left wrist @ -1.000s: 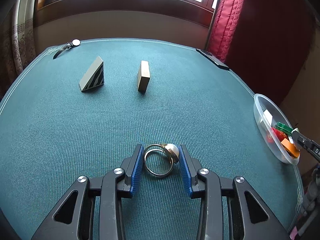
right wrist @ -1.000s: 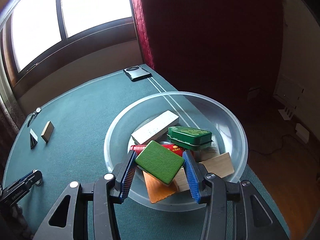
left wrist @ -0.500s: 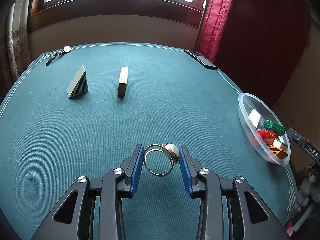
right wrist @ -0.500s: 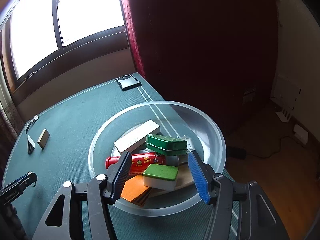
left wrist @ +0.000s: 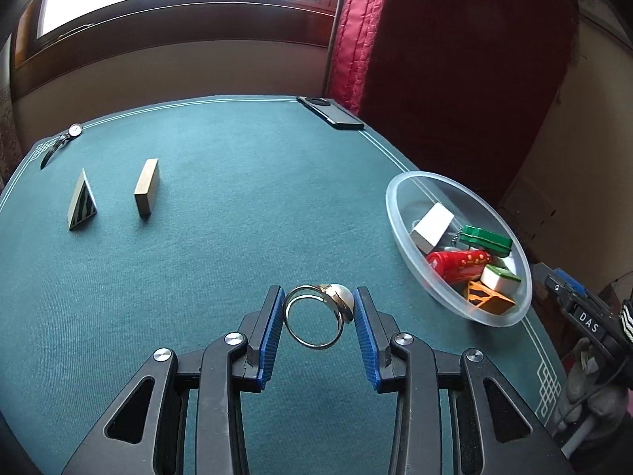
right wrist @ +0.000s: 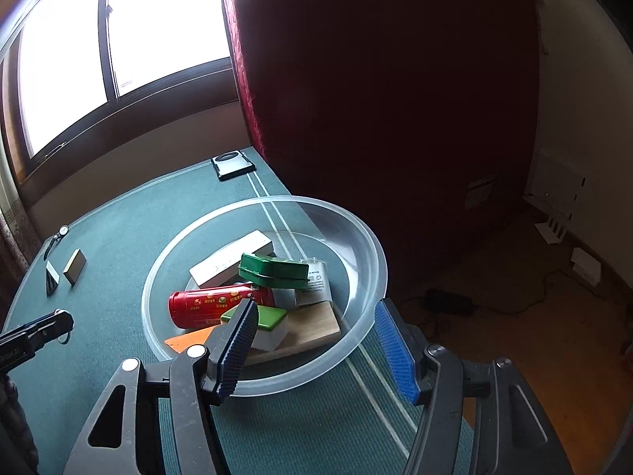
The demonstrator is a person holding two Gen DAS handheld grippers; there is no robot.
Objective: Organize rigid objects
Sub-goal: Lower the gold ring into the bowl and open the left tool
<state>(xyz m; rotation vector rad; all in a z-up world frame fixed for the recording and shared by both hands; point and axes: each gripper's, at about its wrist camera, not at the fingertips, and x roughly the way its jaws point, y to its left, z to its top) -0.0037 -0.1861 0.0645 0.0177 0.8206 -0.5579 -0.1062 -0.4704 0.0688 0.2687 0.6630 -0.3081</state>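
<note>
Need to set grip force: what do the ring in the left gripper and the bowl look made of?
Ring: likely polished metal, a thin gold-toned band with bright glints, plus a glossy pearl-like dome. Bowl: probably rigid translucent plastic, frosted; table lines show through its wall.

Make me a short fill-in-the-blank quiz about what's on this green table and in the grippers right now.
1. The left gripper is shut on a ____ with a pearl-like stone.
2. The right gripper is ____, holding nothing.
3. The red can lies inside the clear ____.
4. Outside it, the plain wooden block stands beside a striped ____-shaped block.

Answers: ring; open; bowl; triangle
</note>
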